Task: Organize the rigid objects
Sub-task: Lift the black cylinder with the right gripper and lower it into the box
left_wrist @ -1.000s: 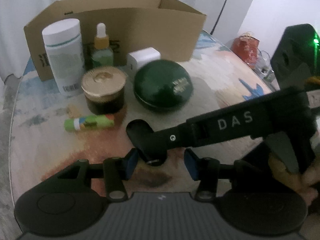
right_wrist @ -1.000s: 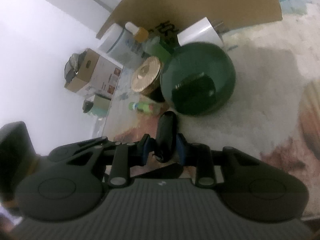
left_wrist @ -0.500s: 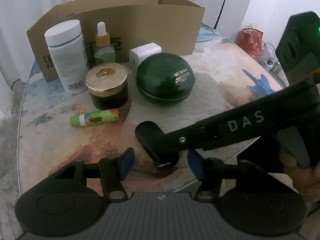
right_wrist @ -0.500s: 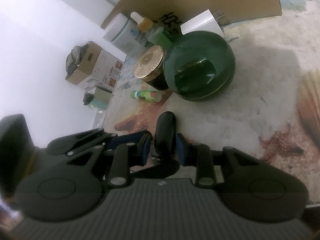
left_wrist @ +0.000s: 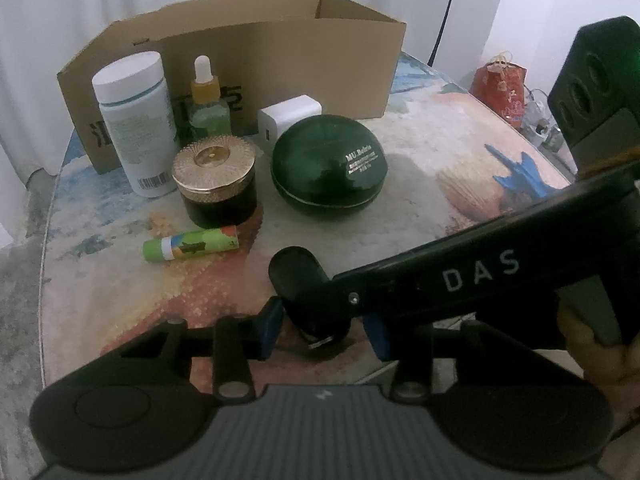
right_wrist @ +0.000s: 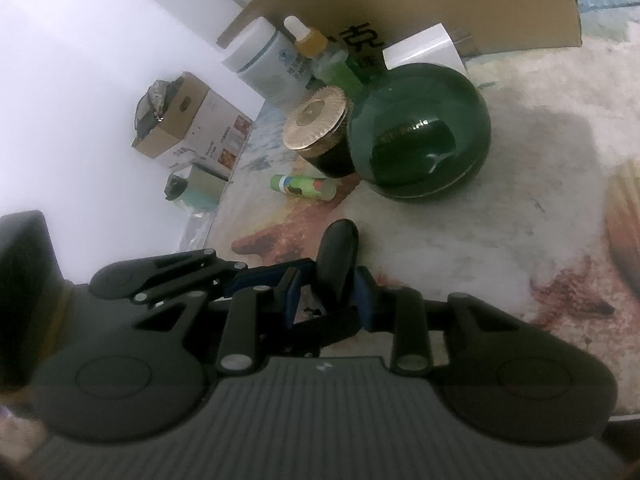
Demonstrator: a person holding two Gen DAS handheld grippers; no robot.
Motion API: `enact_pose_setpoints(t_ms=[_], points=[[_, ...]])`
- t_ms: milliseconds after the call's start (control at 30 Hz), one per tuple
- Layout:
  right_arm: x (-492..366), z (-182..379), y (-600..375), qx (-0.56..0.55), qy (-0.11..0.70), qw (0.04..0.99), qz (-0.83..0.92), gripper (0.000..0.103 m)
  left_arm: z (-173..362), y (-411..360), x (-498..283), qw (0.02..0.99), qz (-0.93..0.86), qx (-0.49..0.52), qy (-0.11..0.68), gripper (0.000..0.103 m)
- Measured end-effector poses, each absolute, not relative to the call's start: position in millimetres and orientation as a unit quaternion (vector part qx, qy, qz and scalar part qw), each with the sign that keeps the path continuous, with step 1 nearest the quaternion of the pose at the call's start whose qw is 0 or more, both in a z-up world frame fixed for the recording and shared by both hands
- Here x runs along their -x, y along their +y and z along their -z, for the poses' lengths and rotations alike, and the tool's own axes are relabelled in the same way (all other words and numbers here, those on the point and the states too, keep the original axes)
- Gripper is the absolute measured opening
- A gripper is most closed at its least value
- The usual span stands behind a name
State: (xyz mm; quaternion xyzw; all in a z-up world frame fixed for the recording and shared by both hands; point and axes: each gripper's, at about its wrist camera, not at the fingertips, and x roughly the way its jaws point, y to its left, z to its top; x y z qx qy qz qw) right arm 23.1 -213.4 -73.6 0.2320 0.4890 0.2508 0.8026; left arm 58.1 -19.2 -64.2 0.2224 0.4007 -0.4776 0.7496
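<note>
Right wrist view: my right gripper (right_wrist: pixel 324 300) covers the lower part of the black object (right_wrist: pixel 338 258) between its jaws; the pad contact there is too dark to judge. Cardboard box (right_wrist: pixel 440 4) is cut off by the top edge. Left wrist view: the right gripper's body hides the black object's right side. Print on the green round case (left_wrist: pixel 362 160) is too small to read. White charger (left_wrist: pixel 288 114) is partly hidden behind that case.

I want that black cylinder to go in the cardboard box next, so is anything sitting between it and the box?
Yes. Between the black cylinder and the cardboard box stand the round green case, the gold-lidded jar and the white charger. It would probably have to be lifted over them.
</note>
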Motion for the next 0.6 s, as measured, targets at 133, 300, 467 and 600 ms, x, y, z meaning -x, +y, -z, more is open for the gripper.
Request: enact_pose_setpoints(t_ms=[133,300,467,600], points=[[-23,69,-214,-0.230,0.482,0.806,-0.254,0.029,60,-19,-57,0.754,0.477,-0.223,0.393,0.045],[-20,60,-214,-0.230,0.472,0.811,-0.259,0.030,50,-16,-53,0.762,0.476,-0.222,0.379,0.044],[-16,45,-214,-0.227,0.454,0.819,-0.268,0.030,35,-14,-49,0.773,0.473,-0.222,0.359,0.044],[-13,29,-215,-0.226,0.434,0.827,-0.276,0.030,21,-15,-47,0.784,0.470,-0.224,0.339,0.044]])
